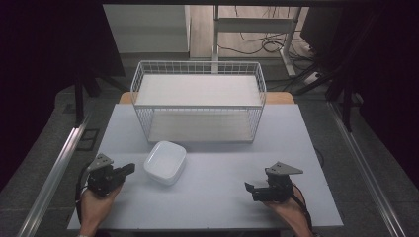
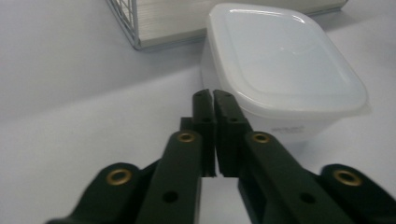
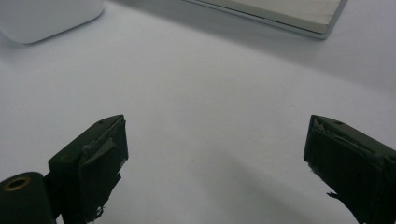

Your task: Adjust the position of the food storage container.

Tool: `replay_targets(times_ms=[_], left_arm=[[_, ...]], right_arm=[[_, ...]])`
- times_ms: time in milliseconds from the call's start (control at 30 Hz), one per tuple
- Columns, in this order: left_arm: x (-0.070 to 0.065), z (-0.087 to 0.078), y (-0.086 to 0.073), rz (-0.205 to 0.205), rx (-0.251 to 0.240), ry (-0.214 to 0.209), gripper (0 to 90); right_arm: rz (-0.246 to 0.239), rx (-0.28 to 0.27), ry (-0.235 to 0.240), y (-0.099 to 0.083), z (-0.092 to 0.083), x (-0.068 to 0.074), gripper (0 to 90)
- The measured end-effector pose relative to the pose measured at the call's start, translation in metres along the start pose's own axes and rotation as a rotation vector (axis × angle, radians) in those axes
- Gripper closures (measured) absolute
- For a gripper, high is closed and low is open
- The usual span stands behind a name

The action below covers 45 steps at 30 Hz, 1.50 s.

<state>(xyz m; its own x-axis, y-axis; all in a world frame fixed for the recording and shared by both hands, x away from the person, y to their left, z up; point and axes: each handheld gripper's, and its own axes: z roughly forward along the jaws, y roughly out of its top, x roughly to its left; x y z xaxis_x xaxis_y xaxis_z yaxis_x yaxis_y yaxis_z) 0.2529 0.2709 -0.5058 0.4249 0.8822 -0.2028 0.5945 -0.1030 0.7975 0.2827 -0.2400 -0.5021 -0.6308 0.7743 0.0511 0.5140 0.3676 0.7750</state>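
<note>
A white lidded plastic container (image 1: 165, 162) sits on the pale table just in front of a white wire rack (image 1: 197, 101). My left gripper (image 1: 129, 169) is held low at the table's left, pointing toward the container, its black jaws pressed together with nothing between them. In the left gripper view the shut left gripper (image 2: 213, 95) ends just short of the container (image 2: 285, 65), slightly to its left. My right gripper (image 1: 249, 190) rests at the front right with its jaws wide apart. In the right gripper view the right gripper (image 3: 217, 140) is open over bare table.
The wire rack (image 2: 140, 28) has two white shelves and stands at the table's far middle. Its lower edge (image 3: 280, 14) and a corner of the container (image 3: 42, 16) show at the top of the right gripper view. Metal rails run along both sides of the table (image 1: 207, 202).
</note>
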Motion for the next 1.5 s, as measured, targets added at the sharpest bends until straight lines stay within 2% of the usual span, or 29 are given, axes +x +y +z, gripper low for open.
replay_targets(times_ms=[133,267,300,367,533,567,633,700,733,800,933,1133,1167,1233,1267,1300,1333,1367,1400,1500], left_arm=[[0.008,0.009,0.007,-0.012,0.004,0.004,90.0],[0.019,0.033,0.023,-0.026,0.010,-0.019,90.0],[0.019,0.033,0.023,-0.026,0.010,-0.019,90.0],[0.021,0.046,0.034,-0.019,0.019,-0.032,90.0],[0.024,0.064,0.048,-0.030,0.039,-0.065,90.0],[0.024,0.064,0.048,-0.030,0.039,-0.065,90.0],[0.021,0.075,0.054,-0.025,0.067,-0.095,90.0],[0.019,0.079,0.055,-0.016,0.079,-0.100,90.0],[0.016,0.082,0.057,-0.003,0.090,-0.088,90.0],[0.012,0.086,0.060,0.007,0.103,-0.098,90.0],[-0.004,0.094,0.069,0.041,0.122,-0.148,90.0],[-0.035,0.113,0.079,0.107,0.164,-0.210,90.0],[-0.035,0.113,0.079,0.107,0.164,-0.210,90.0],[-0.049,0.126,0.080,0.127,0.177,-0.250,90.0],[-0.049,0.126,0.080,0.127,0.177,-0.250,90.0],[-0.055,0.128,0.082,0.153,0.177,-0.244,90.0],[-0.057,0.125,0.083,0.166,0.163,-0.225,90.0],[-0.057,0.125,0.083,0.166,0.163,-0.225,90.0],[-0.055,0.114,0.084,0.175,0.128,-0.186,90.0],[-0.048,0.089,0.078,0.135,0.068,-0.154,90.0]], right_arm=[[-0.006,0.001,0.006,0.001,0.002,0.002,7.0],[-0.017,0.010,0.002,0.002,0.004,0.005,8.0],[-0.017,0.010,0.002,0.002,0.004,0.005,8.0],[-0.022,0.029,0.007,0.002,0.005,0.004,9.0],[-0.026,0.048,0.013,0.001,0.006,0.003,9.6],[-0.026,0.048,0.013,0.001,0.006,0.003,9.6],[-0.028,0.048,0.015,0.001,0.006,0.004,9.7],[-0.028,0.049,0.015,0.001,0.006,0.004,9.8],[-0.029,0.051,0.014,0.001,0.006,0.004,9.8],[-0.029,0.055,0.016,0.001,0.006,0.004,9.9],[-0.037,0.060,0.014,0.001,0.007,0.005,10.1],[-0.041,0.056,0.014,0.001,0.007,0.005,10.7],[-0.041,0.056,0.014,0.001,0.007,0.005,10.7],[-0.045,0.059,0.016,0.001,0.007,0.005,11.2],[-0.046,0.059,0.016,0.001,0.007,0.005,11.4],[-0.047,0.059,0.017,0.001,0.007,0.005,11.5],[-0.048,0.059,0.017,0.001,0.007,0.005,11.7],[-0.047,0.058,0.018,0.001,0.006,0.005,12.1],[-0.047,0.057,0.020,0.001,0.006,0.005,12.5],[-0.051,0.052,0.022,0.001,0.006,0.006,14.1]])
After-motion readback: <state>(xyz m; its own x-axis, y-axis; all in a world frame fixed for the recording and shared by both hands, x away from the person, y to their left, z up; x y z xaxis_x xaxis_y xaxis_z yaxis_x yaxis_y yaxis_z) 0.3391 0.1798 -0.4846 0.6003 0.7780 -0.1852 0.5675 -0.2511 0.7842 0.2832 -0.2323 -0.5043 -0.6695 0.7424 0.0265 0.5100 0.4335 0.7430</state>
